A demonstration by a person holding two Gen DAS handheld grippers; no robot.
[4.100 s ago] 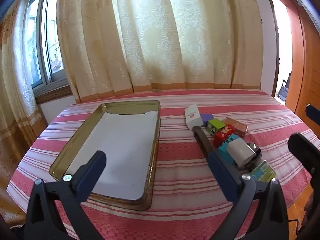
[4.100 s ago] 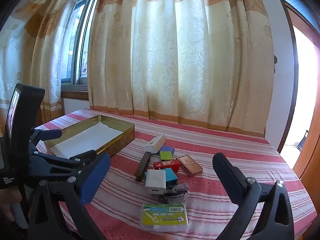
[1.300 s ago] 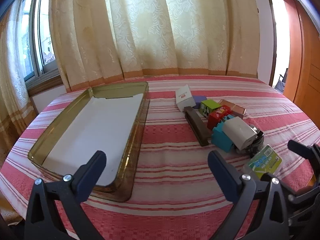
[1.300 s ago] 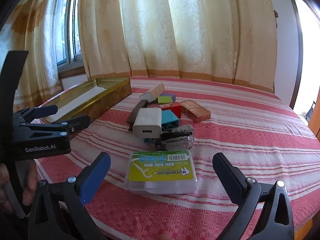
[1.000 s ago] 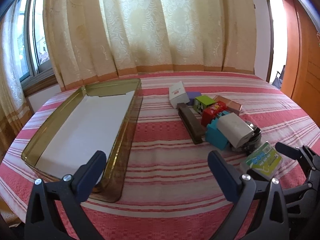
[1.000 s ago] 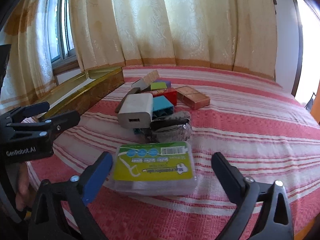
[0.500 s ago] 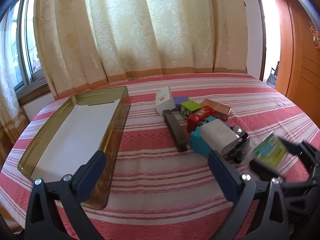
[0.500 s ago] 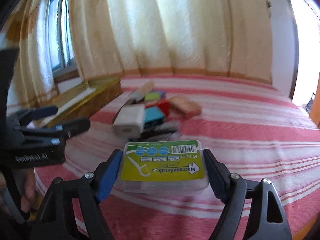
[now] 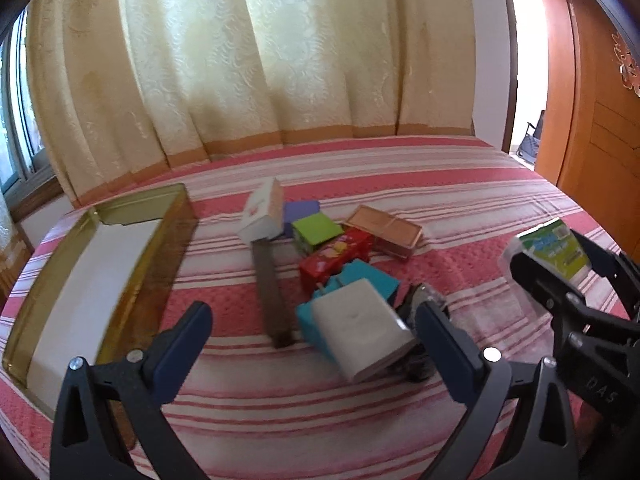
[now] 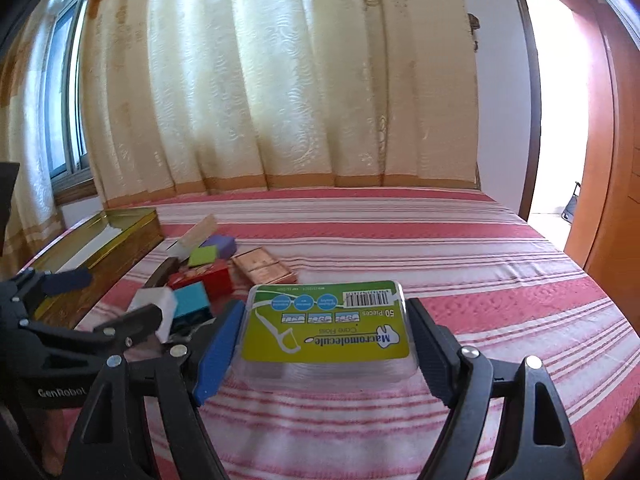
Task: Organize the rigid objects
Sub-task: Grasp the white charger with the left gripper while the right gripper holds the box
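My right gripper (image 10: 326,340) is shut on a clear floss-pick box with a green label (image 10: 326,326) and holds it above the striped tablecloth; it also shows at the right of the left wrist view (image 9: 554,248). My left gripper (image 9: 316,344) is open and empty, low over the pile of small objects: a white charger (image 9: 362,332), a teal box (image 9: 360,280), a red box (image 9: 336,256), a green block (image 9: 316,232), a dark flat bar (image 9: 272,300). The gold tray (image 9: 172,236) with a white liner lies at the left.
A white carton (image 9: 262,212), a purple block (image 9: 302,212) and a copper case (image 9: 384,230) lie behind the pile. Curtains hang behind the table. An orange door (image 9: 596,120) stands at the right. The table's edges are near at front and right.
My right gripper closed on the floss-pick box and lifted it off the cloth. My left gripper moved right, closer to the pile, and stayed open.
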